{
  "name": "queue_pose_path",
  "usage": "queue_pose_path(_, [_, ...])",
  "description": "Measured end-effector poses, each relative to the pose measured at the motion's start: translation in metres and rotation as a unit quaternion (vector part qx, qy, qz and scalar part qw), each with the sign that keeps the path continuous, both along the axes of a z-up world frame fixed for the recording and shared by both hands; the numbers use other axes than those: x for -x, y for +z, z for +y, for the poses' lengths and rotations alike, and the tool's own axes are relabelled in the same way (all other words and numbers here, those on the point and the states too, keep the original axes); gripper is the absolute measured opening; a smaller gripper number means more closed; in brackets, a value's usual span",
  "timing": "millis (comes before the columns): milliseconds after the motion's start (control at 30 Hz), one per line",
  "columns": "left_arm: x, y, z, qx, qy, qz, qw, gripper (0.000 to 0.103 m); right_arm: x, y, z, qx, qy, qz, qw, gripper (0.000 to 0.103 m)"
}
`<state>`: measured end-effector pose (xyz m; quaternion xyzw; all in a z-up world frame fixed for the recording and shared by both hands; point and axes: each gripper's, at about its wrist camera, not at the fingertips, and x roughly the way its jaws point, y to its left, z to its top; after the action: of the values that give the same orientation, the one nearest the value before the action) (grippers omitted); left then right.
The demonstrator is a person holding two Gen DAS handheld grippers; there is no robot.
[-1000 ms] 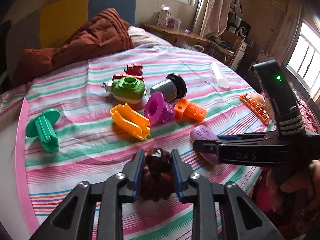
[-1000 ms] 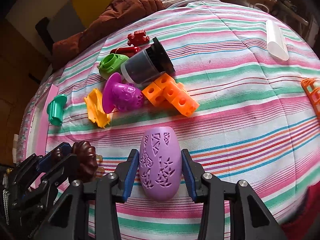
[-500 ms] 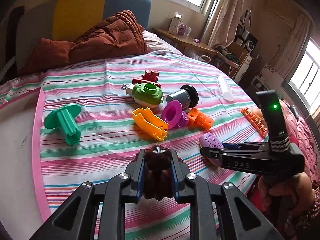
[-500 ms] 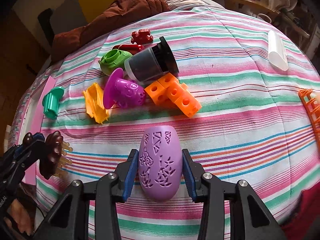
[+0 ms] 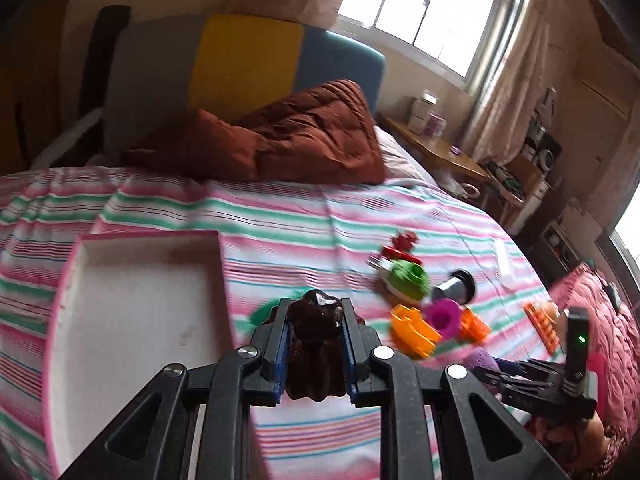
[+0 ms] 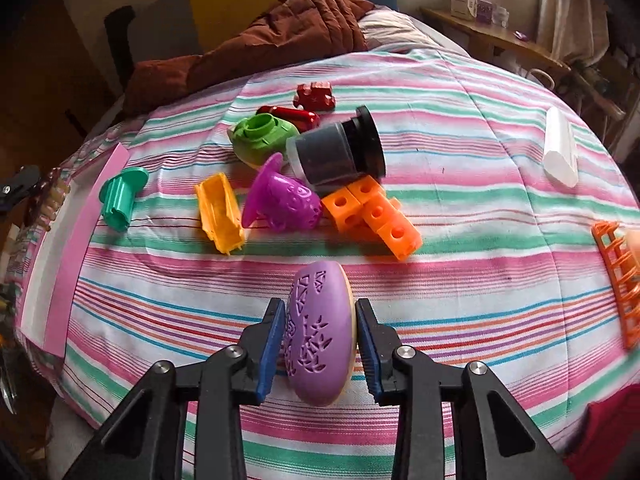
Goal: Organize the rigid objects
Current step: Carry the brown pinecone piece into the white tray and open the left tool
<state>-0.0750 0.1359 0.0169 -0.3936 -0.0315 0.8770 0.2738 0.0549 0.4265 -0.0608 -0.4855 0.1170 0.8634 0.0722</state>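
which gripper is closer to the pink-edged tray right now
Left. The left gripper, holding the brown mold, is beside the pink-edged tray; the right gripper, holding the purple egg, is farther right over the bedspread.

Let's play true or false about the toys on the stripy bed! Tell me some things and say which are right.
1. The left tool is squeezing a dark brown bumpy toy. True.
2. The right tool is empty. False: it is shut on a purple egg-shaped toy.
3. The black-lidded tub stands upright. False: it lies on its side, leaning on the orange blocks.
4. The pink-edged tray has nothing in the part that shows. True.
5. The white tube sits in the middle of the toy pile. False: it lies apart, off to the right.
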Motion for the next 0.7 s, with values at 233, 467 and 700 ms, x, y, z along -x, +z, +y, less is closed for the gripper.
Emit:
queue_pose_path(233, [0.043, -0.018, -0.04, 0.025, 0.063, -0.023, 0.9974, 0.021, 0.001, 0.0, 0.004, 0.023, 0.008, 0.011, 1.0, 0.031])
queue_pose_path(467, [0.086, -0.043, -0.069, 0.065, 0.118, -0.043, 0.9899, 0.021, 0.001, -0.004, 0.002, 0.019, 0.007, 0.009, 1.0, 0.034])
queue_pose_path(700, [0.118, -0.059, -0.094, 0.084, 0.162, -0.059, 0.9815, 0.021, 0.001, -0.002, 0.008, -0.004, -0.008, 0.013, 1.0, 0.045])
